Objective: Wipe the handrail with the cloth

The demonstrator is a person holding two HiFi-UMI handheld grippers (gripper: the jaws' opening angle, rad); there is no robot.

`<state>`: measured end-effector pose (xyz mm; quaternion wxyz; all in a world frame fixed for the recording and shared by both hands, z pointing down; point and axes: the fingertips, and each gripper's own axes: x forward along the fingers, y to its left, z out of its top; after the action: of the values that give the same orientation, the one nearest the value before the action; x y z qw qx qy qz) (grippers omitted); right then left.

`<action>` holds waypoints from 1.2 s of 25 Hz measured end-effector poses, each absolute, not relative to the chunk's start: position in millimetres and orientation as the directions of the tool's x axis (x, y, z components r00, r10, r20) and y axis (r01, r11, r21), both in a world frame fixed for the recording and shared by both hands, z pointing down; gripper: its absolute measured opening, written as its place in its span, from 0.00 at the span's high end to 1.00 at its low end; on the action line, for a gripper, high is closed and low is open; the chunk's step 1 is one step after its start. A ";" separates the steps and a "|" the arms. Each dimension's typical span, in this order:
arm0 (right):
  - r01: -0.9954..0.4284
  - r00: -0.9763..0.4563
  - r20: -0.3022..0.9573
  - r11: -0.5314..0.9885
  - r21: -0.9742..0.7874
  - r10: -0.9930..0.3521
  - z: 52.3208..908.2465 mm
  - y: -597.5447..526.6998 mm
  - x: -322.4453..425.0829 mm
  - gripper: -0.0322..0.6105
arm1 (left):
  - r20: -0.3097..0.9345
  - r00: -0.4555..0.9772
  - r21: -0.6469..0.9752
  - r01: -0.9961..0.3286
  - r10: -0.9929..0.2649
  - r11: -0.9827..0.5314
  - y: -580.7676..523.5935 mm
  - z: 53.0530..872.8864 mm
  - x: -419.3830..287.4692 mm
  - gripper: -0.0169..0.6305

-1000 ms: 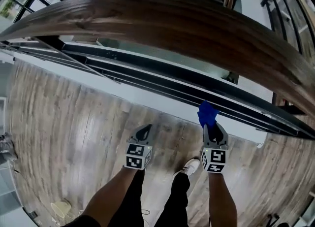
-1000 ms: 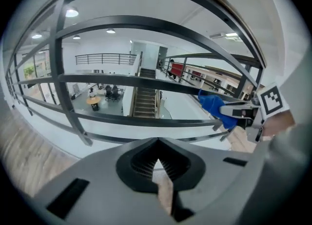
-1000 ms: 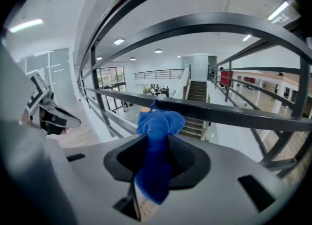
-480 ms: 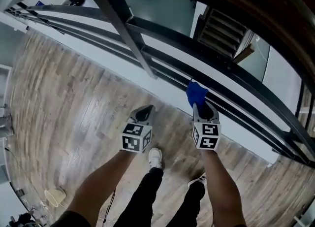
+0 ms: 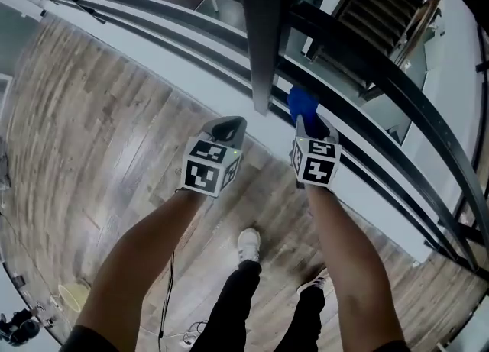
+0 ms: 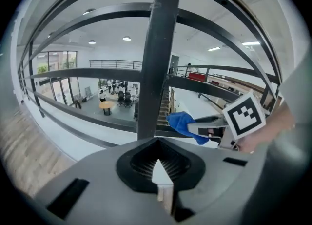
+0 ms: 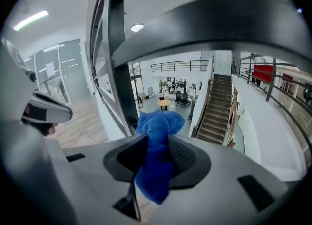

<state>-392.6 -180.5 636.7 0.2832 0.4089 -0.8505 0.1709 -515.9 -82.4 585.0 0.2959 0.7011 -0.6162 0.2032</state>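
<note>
My right gripper [image 5: 309, 123] is shut on a bunched blue cloth [image 5: 302, 102], which sticks out past its jaws toward the dark metal rails [image 5: 382, 75] of the balustrade. The right gripper view shows the cloth [image 7: 158, 131] pinched in the right gripper [image 7: 156, 163], with a broad dark bar [image 7: 209, 24] arcing overhead. My left gripper [image 5: 229, 125] is shut and holds nothing, level with the right one, just below the upright post [image 5: 263, 30]. The left gripper [image 6: 158, 170] faces that post [image 6: 153, 63], with the cloth [image 6: 180, 121] to its right. The wooden handrail's top is out of the head view.
Grey wood-plank floor [image 5: 99, 137] lies under me, with my legs and a white shoe [image 5: 248, 243] below the grippers. Beyond the rails, a staircase [image 7: 217, 112] drops to a lower hall with a table [image 7: 165, 103] and people. A pale object [image 5: 72, 293] lies at lower left.
The head view has dropped, so the wooden handrail has left the top of the picture. Both grippers have risen toward the post and rails. The right one still grips the cloth.
</note>
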 end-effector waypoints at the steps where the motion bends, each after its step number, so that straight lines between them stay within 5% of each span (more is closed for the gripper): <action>1: -0.801 -0.498 0.626 0.596 -0.065 -0.601 640.4 -184.7 -398.4 0.74 | 0.649 0.153 0.195 -0.980 -0.745 -0.031 -83.8 587.1 -521.8 0.98; 4: -0.797 -0.498 0.635 0.600 -0.068 -0.590 650.1 -188.5 -414.1 0.74 | 0.638 0.111 0.237 -0.970 -0.762 0.057 -84.4 592.8 -535.1 0.98; 14: -0.820 -0.426 0.694 0.571 -0.025 -0.581 664.4 -198.4 -418.6 0.74 | 0.622 0.156 0.148 -0.986 -0.767 -0.081 -62.5 597.0 -503.6 0.98; 30: -0.899 -0.317 0.683 0.438 0.005 -0.658 666.0 -184.7 -221.1 0.74 | 0.623 0.310 0.160 -0.949 -0.718 -0.271 -64.2 611.0 -324.5 0.98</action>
<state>-221.1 -184.7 666.0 0.3128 0.4936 -0.7882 0.1928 -324.5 -64.2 611.0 0.2612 0.7659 -0.5443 0.2210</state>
